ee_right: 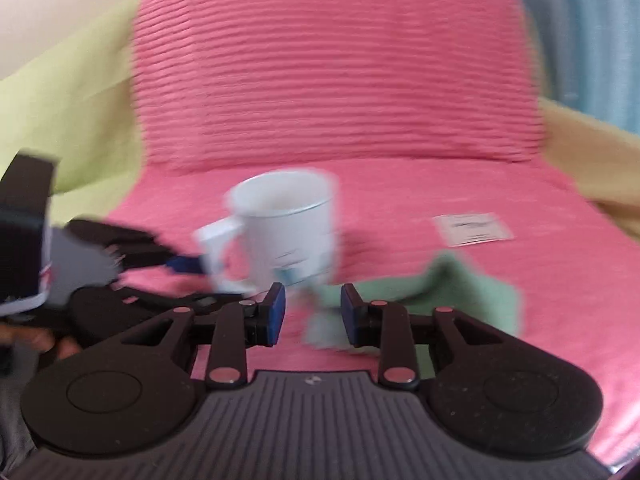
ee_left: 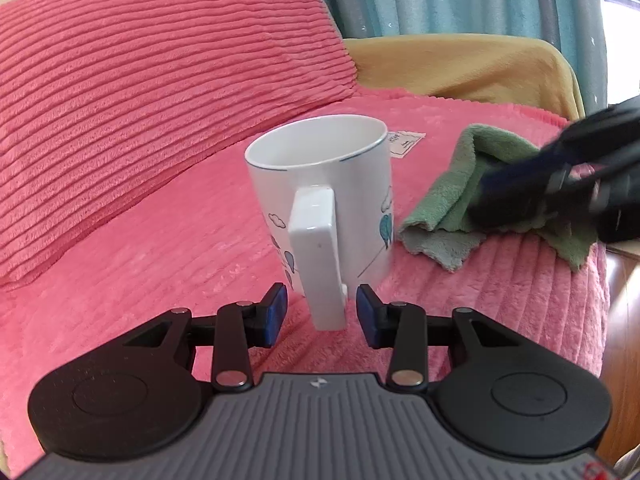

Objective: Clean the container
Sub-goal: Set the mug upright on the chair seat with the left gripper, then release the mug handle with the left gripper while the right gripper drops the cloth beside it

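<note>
1. The left gripper (ee_left: 322, 312) is open, one pad on each side of the white mug's (ee_left: 320, 184) handle, not squeezing it.
2. The right gripper (ee_right: 313, 312) is open too, right over the green cloth (ee_right: 448, 292), holding nothing.
3. The mug stands upright on the pink blanket (ee_left: 160, 264), cloth beside it.
4. Only the left view is sharp; the right view is blurry.

daylight, bright | left view sharp | right view motion-blurred | fisheye edges

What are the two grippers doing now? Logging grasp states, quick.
Left gripper: open, fingers either side of the mug handle, not clamped.
Right gripper: open, over the green cloth, holding nothing.
</note>
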Motion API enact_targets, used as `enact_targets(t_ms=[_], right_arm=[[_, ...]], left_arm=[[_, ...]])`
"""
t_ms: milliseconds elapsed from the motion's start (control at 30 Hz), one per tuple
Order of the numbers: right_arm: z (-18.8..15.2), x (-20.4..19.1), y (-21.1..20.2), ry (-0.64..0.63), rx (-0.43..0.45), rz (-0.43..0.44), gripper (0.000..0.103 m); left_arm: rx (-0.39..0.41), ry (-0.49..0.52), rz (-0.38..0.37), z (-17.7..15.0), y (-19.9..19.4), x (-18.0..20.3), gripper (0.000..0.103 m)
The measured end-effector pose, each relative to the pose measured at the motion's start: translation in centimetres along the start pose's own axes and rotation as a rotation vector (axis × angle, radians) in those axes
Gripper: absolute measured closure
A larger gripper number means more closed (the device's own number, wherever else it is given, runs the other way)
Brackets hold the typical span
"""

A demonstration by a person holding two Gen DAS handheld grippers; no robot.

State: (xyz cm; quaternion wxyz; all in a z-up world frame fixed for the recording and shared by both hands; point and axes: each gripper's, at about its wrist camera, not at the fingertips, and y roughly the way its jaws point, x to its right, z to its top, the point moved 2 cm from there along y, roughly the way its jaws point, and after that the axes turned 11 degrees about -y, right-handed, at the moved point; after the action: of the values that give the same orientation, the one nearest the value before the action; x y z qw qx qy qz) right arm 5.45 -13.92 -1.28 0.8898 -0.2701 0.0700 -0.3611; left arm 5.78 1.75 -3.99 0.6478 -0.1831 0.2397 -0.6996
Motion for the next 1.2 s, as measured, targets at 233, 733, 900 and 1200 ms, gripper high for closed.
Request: enact_targets(t_ms=[233, 733, 900, 1200], right_arm=[[-0.6, -1.4, 5.3, 0.014, -0.053, 0.016, 0.094], [0.6, 0.1, 11.4, 0.158, 0.015, -0.018, 0.094], [1.2, 0.0, 12.9, 0.179, 0.023, 0.000, 0.093], [1.9, 0.7, 6.8, 0.097, 0.062, -0.055, 0.092]], left_arm=[[0.023, 0.092, 0.047, -0.8, 0.6, 0.7, 0.056], [0.089, 0.224, 0.173, -0.8, 3.6, -0.4, 0.055], [0.092, 0.203, 0.194, -0.9, 3.8, -1.1, 0.055], [0.080, 0.112, 0.154, -1.6, 1.8, -2.0, 0.055]])
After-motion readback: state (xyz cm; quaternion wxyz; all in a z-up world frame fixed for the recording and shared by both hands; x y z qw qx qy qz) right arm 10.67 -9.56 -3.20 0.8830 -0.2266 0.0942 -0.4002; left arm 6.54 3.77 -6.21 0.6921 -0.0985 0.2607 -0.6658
